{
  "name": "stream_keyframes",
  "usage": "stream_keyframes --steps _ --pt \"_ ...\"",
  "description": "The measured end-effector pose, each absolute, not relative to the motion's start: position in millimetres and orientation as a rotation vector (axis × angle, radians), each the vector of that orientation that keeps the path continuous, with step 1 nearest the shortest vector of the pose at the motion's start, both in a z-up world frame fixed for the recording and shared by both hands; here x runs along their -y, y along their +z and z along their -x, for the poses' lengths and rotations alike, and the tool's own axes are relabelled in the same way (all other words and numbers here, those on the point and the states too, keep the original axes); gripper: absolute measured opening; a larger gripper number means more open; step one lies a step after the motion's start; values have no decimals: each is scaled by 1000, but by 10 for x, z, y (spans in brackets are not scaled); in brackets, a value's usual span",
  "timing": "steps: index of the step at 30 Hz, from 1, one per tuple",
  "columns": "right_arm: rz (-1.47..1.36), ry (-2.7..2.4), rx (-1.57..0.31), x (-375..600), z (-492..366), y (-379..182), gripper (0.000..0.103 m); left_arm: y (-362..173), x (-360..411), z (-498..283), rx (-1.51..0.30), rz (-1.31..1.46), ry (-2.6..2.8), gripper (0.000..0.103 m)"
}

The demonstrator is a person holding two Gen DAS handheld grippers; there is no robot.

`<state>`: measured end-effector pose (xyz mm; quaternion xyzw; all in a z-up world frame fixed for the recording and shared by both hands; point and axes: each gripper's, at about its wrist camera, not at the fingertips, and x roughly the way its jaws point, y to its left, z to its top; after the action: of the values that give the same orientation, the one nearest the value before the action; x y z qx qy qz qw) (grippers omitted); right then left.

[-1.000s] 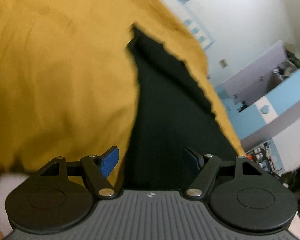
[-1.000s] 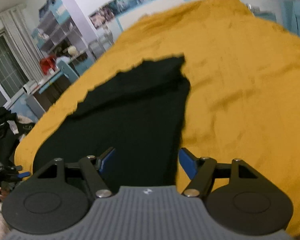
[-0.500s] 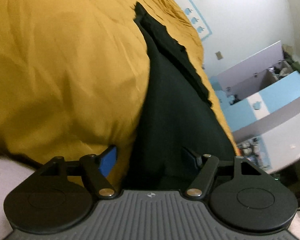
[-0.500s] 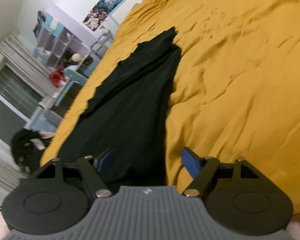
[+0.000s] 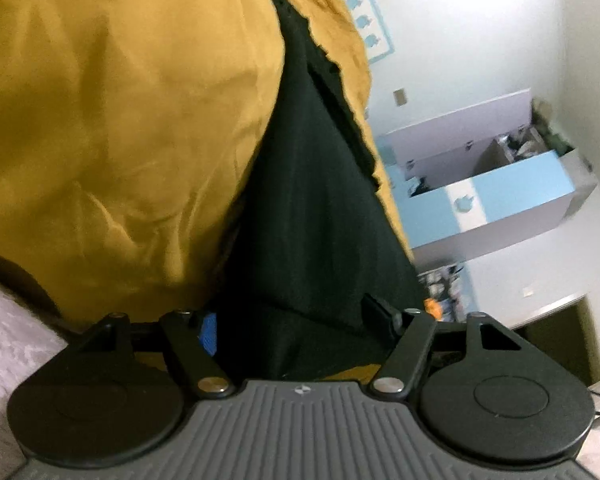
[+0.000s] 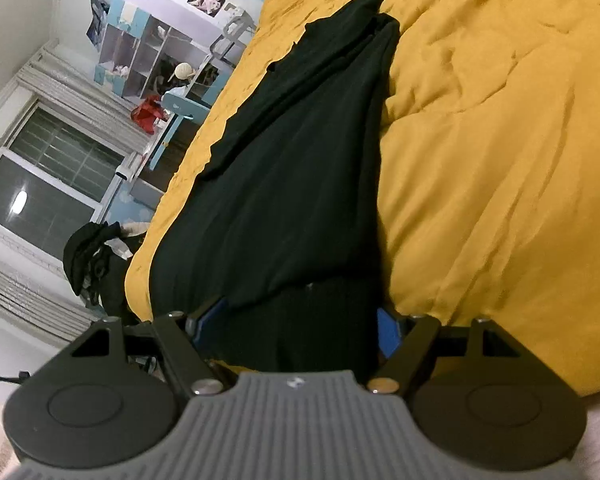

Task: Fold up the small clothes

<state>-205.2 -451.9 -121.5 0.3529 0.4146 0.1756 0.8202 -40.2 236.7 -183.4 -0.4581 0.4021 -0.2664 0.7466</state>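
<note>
Lying along the near edge of the bed, a black garment (image 6: 300, 168) stretches away over the mustard-yellow bedspread (image 6: 500, 160), its near hem reaching the edge where both grippers work and its far end narrowing to a bunched tip toward the middle of the cover. In the right wrist view the cloth lies mostly flat with long shallow creases, and a second layer shows along its left side, ending in a ragged edge close to the bed's left border. The right gripper (image 6: 300, 326) stands with its jaws spread wide, one blue-padded finger on either side of the garment's near hem; the dark cloth fills the gap between them, yet the pads do not visibly press on it. The left gripper (image 5: 290, 326) also has the near hem between its fingers, and its jaws have just been closing around the cloth, though they are still apart and a firm pinch cannot be made out. In the left wrist view the garment (image 5: 312, 184) runs up the picture as a tall dark wedge, with the bedspread (image 5: 120, 120) bulging beside it. Beyond the bed's far side stand a white and pale blue cabinet (image 5: 500, 200) in one view and open shelves (image 6: 148, 56) beside a window (image 6: 48, 176) in the other.
</note>
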Motion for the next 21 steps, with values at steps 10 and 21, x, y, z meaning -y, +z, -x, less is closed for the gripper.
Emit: stream_keyframes --steps 10,21 --pt "-716 384 -934 4445 2058 -1188 38 -1773 -2248 466 -936 992 -526 8" --pt "-717 442 -946 4431 1978 -966 19 -1644 -2275 419 -953 1137 -462 5"
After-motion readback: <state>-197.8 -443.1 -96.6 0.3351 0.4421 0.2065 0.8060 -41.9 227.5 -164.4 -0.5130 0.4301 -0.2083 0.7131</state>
